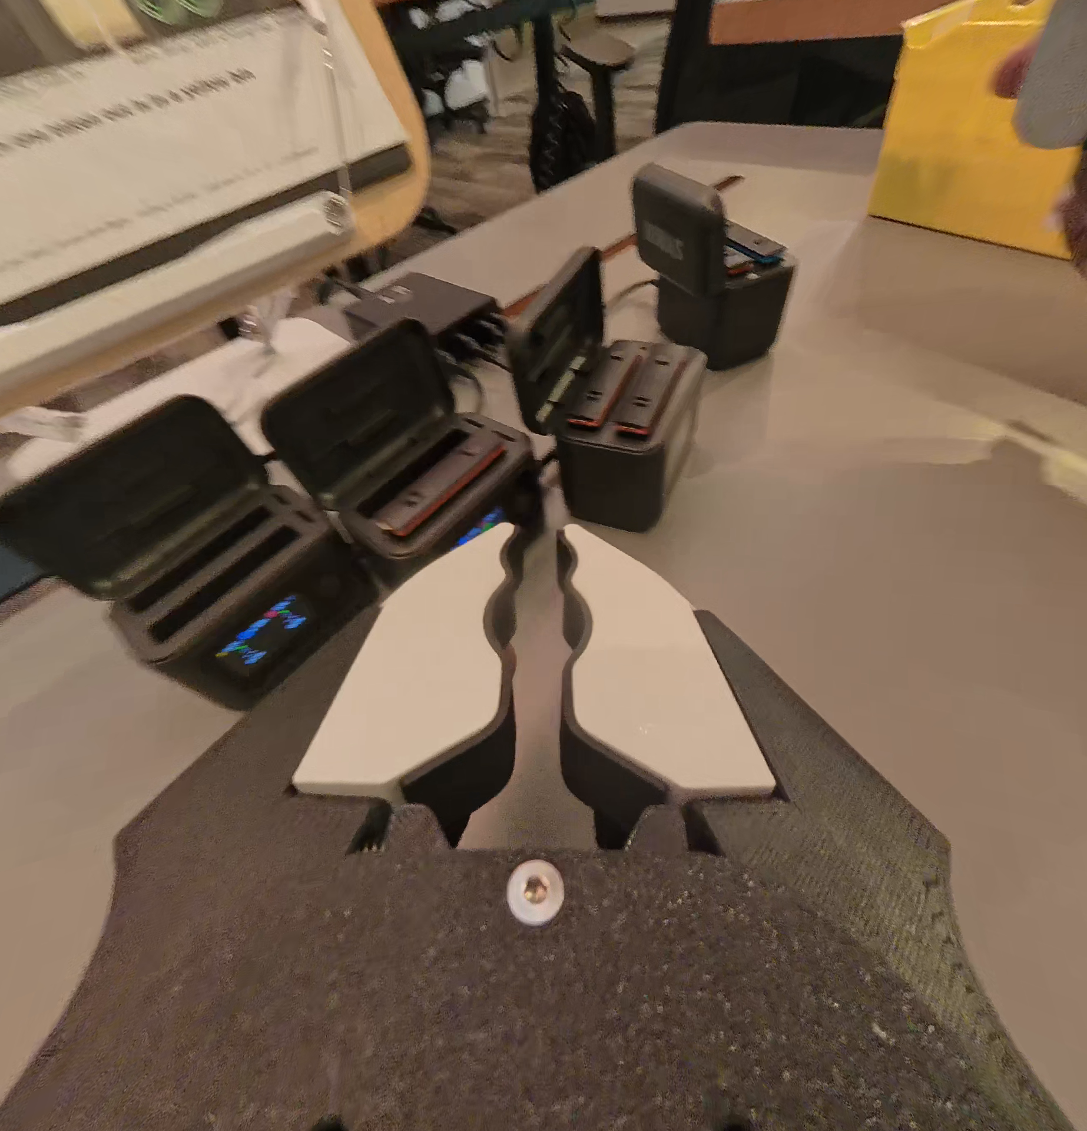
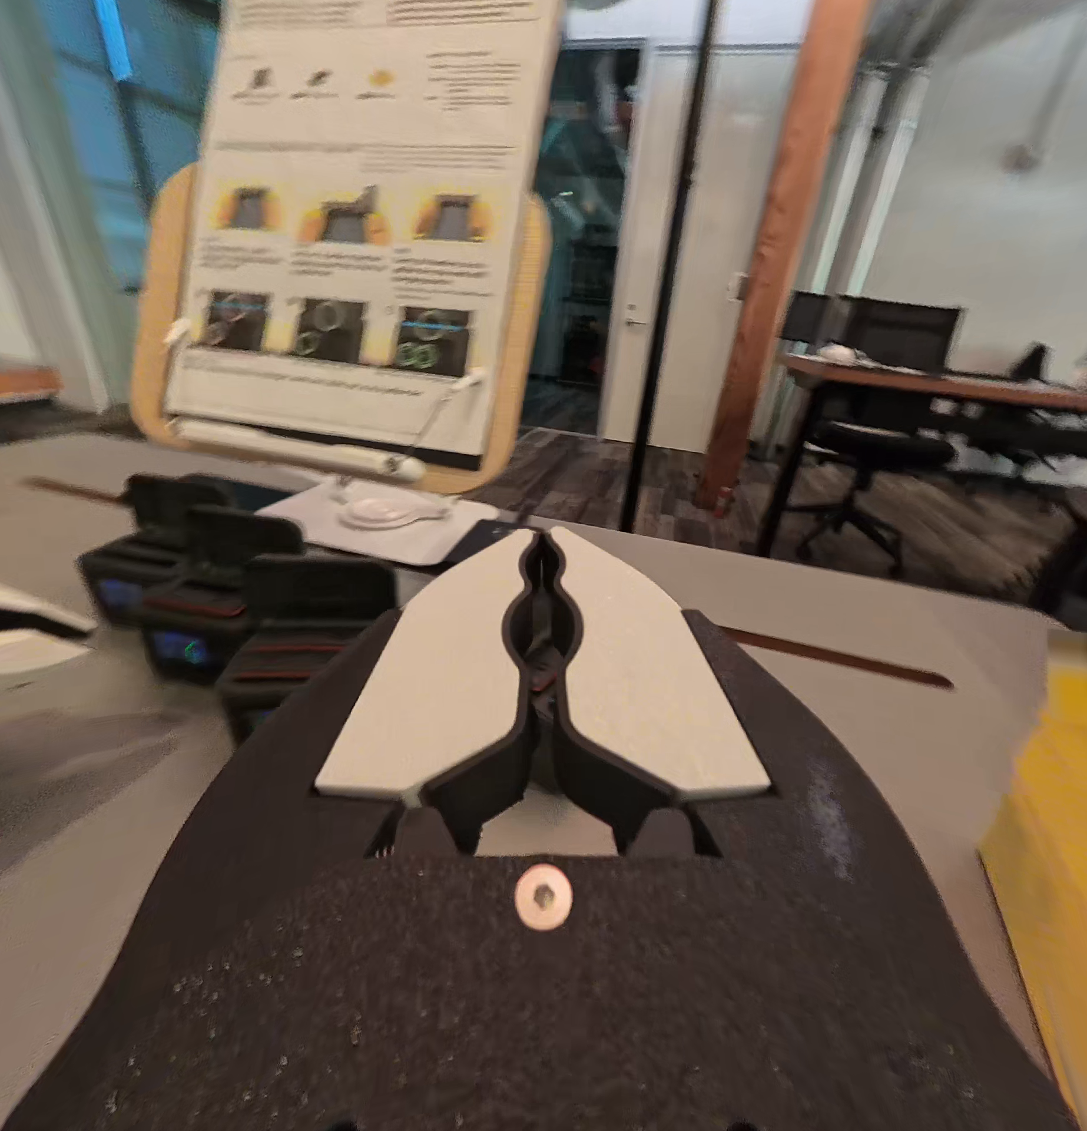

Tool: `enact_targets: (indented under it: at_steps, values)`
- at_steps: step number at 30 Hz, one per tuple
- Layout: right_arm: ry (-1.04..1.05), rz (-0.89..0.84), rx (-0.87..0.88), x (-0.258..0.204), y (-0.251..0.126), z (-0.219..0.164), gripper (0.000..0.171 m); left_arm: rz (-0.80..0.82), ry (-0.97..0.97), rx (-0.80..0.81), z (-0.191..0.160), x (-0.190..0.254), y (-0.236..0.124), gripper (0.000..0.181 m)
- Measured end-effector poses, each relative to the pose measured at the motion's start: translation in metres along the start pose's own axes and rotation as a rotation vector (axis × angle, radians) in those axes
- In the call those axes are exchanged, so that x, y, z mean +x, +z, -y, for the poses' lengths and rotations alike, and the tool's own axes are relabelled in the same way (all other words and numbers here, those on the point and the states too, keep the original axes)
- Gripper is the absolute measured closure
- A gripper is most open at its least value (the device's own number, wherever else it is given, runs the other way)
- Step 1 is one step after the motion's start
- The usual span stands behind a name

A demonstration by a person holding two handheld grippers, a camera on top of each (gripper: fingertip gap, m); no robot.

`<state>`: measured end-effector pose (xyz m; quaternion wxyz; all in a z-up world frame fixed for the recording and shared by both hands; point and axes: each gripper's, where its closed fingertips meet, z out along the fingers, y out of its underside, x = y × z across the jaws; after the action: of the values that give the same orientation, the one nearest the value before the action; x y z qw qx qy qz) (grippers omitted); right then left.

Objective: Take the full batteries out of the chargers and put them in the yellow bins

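While the right claw [image 2: 542, 538] is clenched on a thin black battery [image 2: 541, 664] with a red edge, near the yellow bin [image 2: 1055, 814], the left claw [image 1: 538, 538] hovers empty, a narrow gap between its fingers. More batteries [image 1: 614, 391] sit in the open chargers [image 1: 620, 471] on the surface [image 1: 835, 612]. They look small, stiff, light and smooth, so I would pinch the flat faces just under the top edge.

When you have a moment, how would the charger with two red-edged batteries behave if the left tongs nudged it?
The charger looks boxy and flat-based on the table, so it would probably slide, not roll. Its raised lid may swing or tip it backward if pushed high. Cables behind it might drag.
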<state>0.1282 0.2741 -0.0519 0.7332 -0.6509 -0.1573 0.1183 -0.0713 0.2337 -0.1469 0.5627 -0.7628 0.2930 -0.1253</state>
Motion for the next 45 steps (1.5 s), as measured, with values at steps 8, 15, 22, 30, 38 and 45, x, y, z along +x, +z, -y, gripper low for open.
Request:
enact_targets:
  at_steps: [8,15,22,30,38,45]
  values:
    - [-0.329,0.191,-0.040,-0.058,0.019,-0.017,0.171,-0.152,-0.012,-0.180,-0.019,0.041,0.031,0.118]
    - [-0.505,0.342,-0.107,-0.082,0.020,-0.037,0.171,-0.171,-0.009,-0.288,-0.027,0.044,0.058,0.105]
    - [-0.564,0.426,-0.197,-0.091,0.026,-0.047,0.161,-0.181,-0.002,-0.286,-0.022,0.040,0.072,0.115]
    - [-0.652,0.634,-0.361,-0.111,0.026,-0.065,0.154,-0.184,0.037,-0.285,-0.021,0.034,0.080,0.130]
    - [-0.943,0.983,-0.628,-0.129,0.027,-0.077,0.148,-0.236,0.092,-0.286,-0.025,0.028,0.069,0.130]
    - [-1.059,1.189,-0.814,-0.142,0.028,-0.091,0.147,-0.286,0.161,-0.287,-0.030,0.019,0.058,0.131]
